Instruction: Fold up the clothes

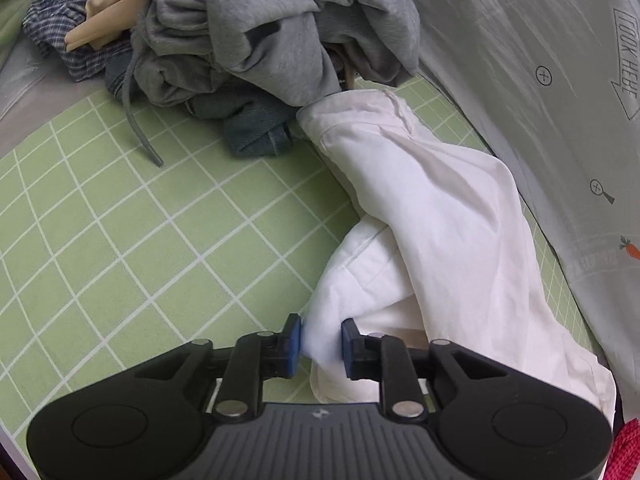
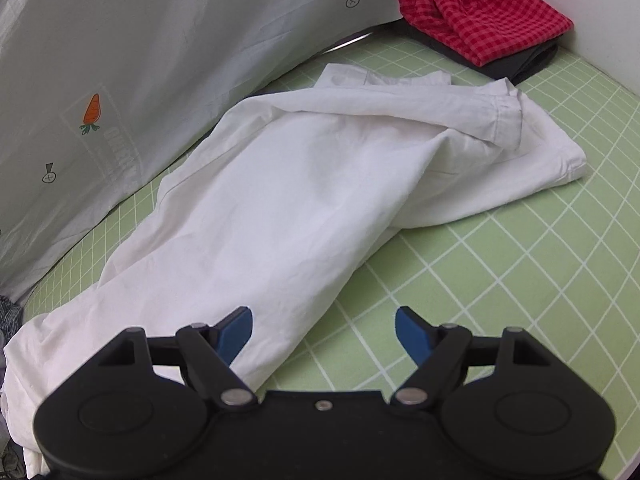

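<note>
A white garment (image 1: 432, 216) lies stretched along the green grid mat (image 1: 140, 240), beside a grey printed sheet. My left gripper (image 1: 321, 346) is shut on a bunched fold of the white garment at its near end. In the right wrist view the same white garment (image 2: 288, 192) lies lengthwise, partly folded over at its far end. My right gripper (image 2: 324, 334) is open and empty, low over the garment's near edge; its left finger is over the cloth, its right finger over bare mat.
A pile of unfolded clothes, a grey hoodie (image 1: 256, 28), dark denim (image 1: 256, 128) and a plaid shirt (image 1: 60, 24), sits at the mat's far end. A red checked garment (image 2: 480, 16) lies folded on a dark one by the white wall. The grey sheet (image 2: 140, 60) borders the mat.
</note>
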Demonstrator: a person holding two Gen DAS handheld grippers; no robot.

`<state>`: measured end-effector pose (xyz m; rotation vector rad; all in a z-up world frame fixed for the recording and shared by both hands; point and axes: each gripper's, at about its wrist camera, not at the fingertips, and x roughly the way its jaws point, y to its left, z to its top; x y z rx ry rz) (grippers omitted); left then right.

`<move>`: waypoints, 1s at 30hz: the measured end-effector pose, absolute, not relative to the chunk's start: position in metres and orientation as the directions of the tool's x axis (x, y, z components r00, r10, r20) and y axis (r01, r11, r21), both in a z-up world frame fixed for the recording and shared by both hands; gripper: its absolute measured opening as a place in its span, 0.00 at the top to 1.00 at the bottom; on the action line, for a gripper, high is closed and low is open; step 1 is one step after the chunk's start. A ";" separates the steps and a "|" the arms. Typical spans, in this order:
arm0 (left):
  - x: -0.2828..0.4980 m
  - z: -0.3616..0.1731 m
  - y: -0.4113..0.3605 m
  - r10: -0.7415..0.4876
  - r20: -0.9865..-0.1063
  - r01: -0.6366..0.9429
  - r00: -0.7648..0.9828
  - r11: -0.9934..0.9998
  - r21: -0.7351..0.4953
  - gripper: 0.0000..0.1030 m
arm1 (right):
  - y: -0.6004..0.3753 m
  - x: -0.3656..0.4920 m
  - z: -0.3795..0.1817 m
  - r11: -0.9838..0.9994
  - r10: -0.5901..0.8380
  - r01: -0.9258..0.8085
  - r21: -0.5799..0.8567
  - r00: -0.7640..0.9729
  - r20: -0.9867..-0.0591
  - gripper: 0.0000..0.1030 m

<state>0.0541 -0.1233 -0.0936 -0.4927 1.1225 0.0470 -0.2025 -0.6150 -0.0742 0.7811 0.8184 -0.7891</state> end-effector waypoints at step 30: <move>0.140 -0.073 -0.148 -0.194 -0.752 -0.295 0.630 0.836 -0.462 0.92 | -0.718 -0.195 -0.072 0.350 -0.460 0.871 0.345 0.481 -0.746 0.96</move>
